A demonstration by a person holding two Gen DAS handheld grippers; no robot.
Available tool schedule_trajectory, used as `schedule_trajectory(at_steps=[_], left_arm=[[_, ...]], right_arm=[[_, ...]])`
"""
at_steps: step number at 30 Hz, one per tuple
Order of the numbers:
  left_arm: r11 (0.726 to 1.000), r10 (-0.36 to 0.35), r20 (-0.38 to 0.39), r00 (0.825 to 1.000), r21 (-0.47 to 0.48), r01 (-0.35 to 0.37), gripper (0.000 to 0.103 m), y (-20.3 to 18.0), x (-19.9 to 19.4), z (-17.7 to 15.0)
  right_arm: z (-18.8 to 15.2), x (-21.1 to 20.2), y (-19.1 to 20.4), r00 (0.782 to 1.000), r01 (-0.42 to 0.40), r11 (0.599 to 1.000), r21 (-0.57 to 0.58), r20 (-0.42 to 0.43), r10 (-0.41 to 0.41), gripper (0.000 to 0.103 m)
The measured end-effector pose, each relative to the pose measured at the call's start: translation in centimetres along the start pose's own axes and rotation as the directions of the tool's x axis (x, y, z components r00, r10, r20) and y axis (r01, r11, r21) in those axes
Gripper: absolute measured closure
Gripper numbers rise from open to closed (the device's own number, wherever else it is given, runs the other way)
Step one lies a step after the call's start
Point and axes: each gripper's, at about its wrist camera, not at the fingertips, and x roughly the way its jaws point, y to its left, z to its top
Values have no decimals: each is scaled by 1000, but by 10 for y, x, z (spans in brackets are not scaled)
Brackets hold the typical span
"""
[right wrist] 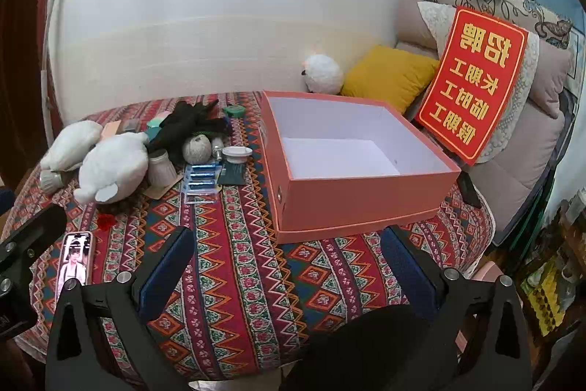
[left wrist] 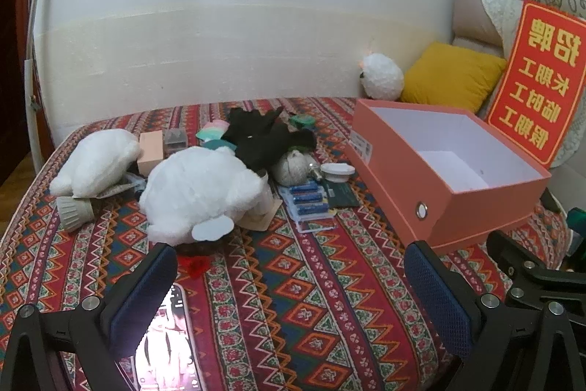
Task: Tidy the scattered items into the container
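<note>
Covering the table, a patterned cloth [right wrist: 256, 262] bears the empty salmon box [right wrist: 359, 196]; left of it lie scattered plush toys [left wrist: 197, 189] and batteries [left wrist: 307, 198]. Both the left gripper [left wrist: 293, 288] and right gripper [right wrist: 289, 266] hang spread wide, holding nothing. Only the right view shows the whole phone [right wrist: 75, 261].

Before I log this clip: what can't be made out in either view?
- Left view: phone partly covered by the left gripper's finger and cut by the bottom edge.
- Both views: items under the big plush and black glove are hidden.
- Left view: box floor nearest the camera sits behind its front wall.
- Label on the battery pack is too small to read.
- Right view: right gripper open; no hand shows.
</note>
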Motion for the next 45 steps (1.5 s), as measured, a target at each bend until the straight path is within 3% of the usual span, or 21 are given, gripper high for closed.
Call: schedule_trajectory(at_steps=[31,39,45], left_arm=[[1000,9,-7,1000,1,-9,1,2,3,1],[999,37,-31,999,-30,-38,1,19,20,3],[982,153,-80,985,-104,-161,1,73,57,8]], right_arm=[[6,-2,2,1000,9,1000,-18,12,-9,0],[12,21,4,997,-77,997,4,-3,77,0],[29,63,25,975,-218,975,36,-43,219,0]])
